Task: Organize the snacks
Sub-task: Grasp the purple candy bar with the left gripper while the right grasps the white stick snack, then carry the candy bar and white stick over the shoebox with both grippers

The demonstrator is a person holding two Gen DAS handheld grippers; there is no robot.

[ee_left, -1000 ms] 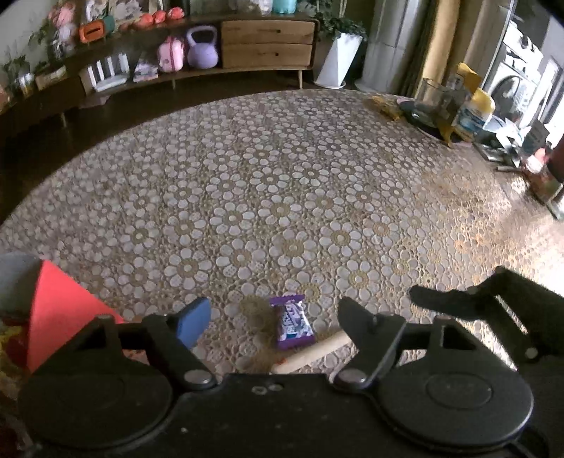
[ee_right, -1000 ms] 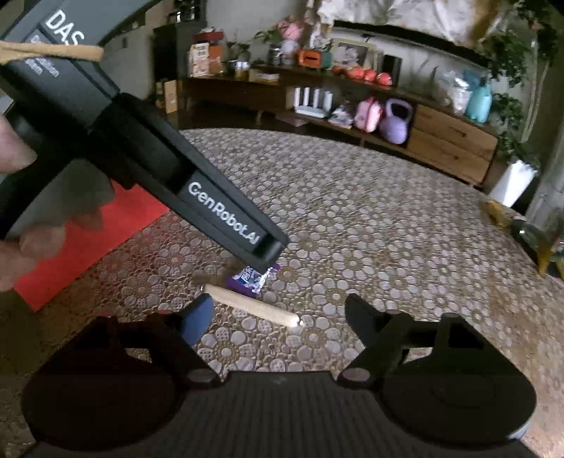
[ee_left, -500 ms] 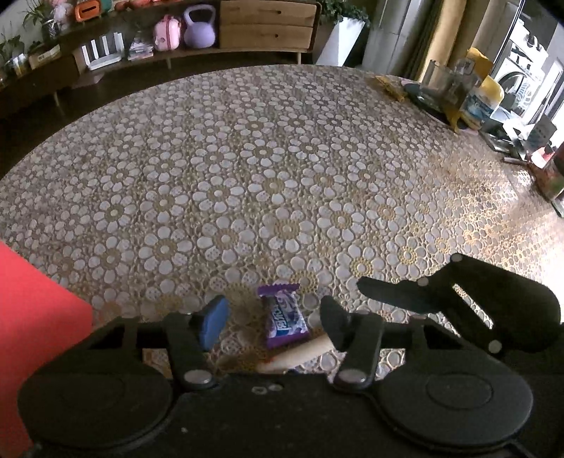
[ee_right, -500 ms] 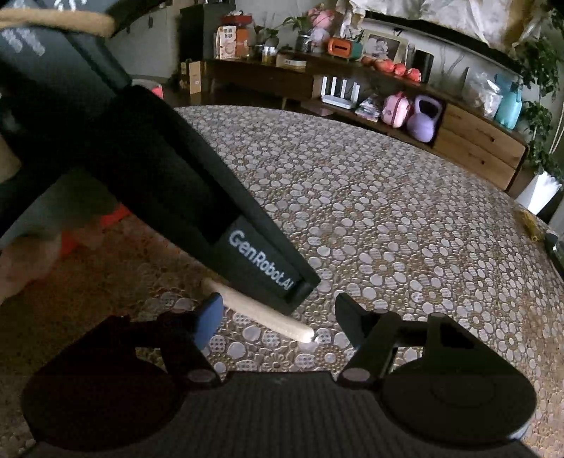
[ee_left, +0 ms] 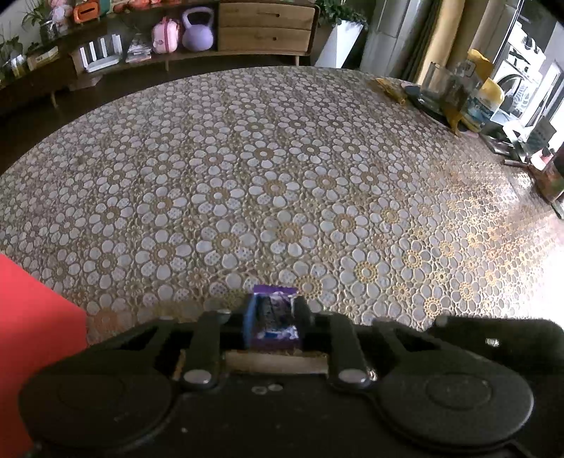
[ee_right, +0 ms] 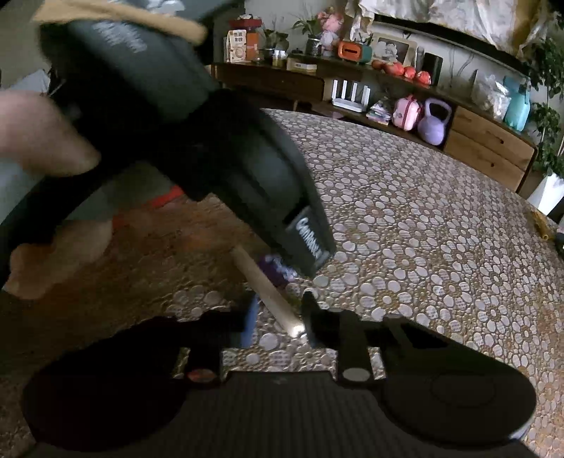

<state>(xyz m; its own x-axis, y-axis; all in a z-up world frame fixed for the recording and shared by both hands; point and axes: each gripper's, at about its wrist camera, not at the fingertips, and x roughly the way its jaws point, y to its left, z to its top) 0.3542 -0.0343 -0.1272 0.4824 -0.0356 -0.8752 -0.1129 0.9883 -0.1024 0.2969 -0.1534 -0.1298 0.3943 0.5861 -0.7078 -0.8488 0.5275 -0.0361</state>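
Left tool [ee_left: 273, 319] is clamping the purple snack packet [ee_left: 273, 320] between its fingers, right at the counter [ee_left: 282, 158] surface. A pale stick [ee_left: 275, 363] is lying crosswise just behind the packet, under the left tool. Right tool [ee_right: 278, 317] is sitting narrowed around the near end of that stick [ee_right: 268, 292]; contact is unclear, so can't tell if it's gripping. From the right wrist view the packet [ee_right: 275, 269] is lying just past the stick, under the left tool's nose. Red sheet [ee_left: 31, 334] is sitting left of the packet; purple kettlebell [ee_left: 197, 30] far beyond it on the shelf.
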